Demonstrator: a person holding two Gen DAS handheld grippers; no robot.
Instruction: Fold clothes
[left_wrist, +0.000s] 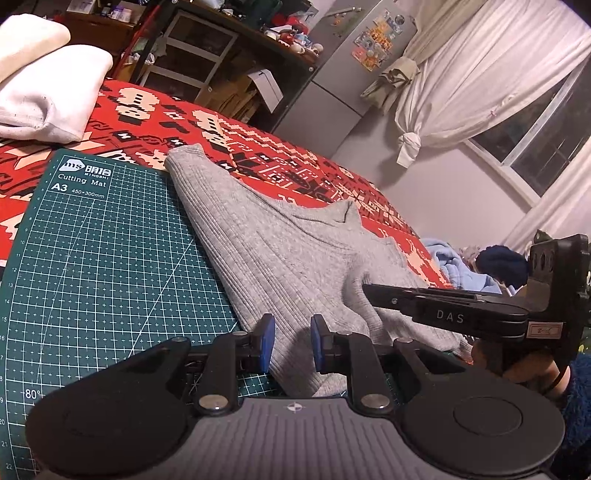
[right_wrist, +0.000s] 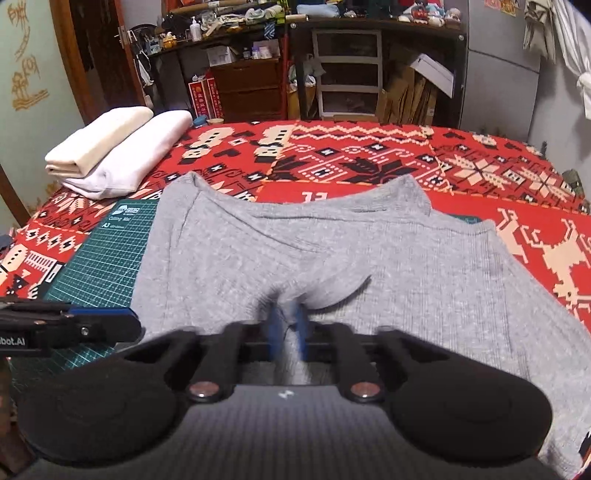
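A grey ribbed garment lies spread partly over a green cutting mat on a red patterned blanket. My left gripper is open just above the garment's near edge, its blue pads apart with the cloth under the gap. From the right my right gripper reaches in and pinches a raised fold of the grey cloth. In the right wrist view the garment fills the middle. There the right gripper is shut on a bunched ridge of it, slightly blurred. The left gripper shows at the left edge.
Two folded white garments are stacked at the blanket's far left corner. The red blanket stretches bare to the right and back. Shelves, drawers and cardboard boxes stand behind the bed. A fridge and tied white curtain are at the right.
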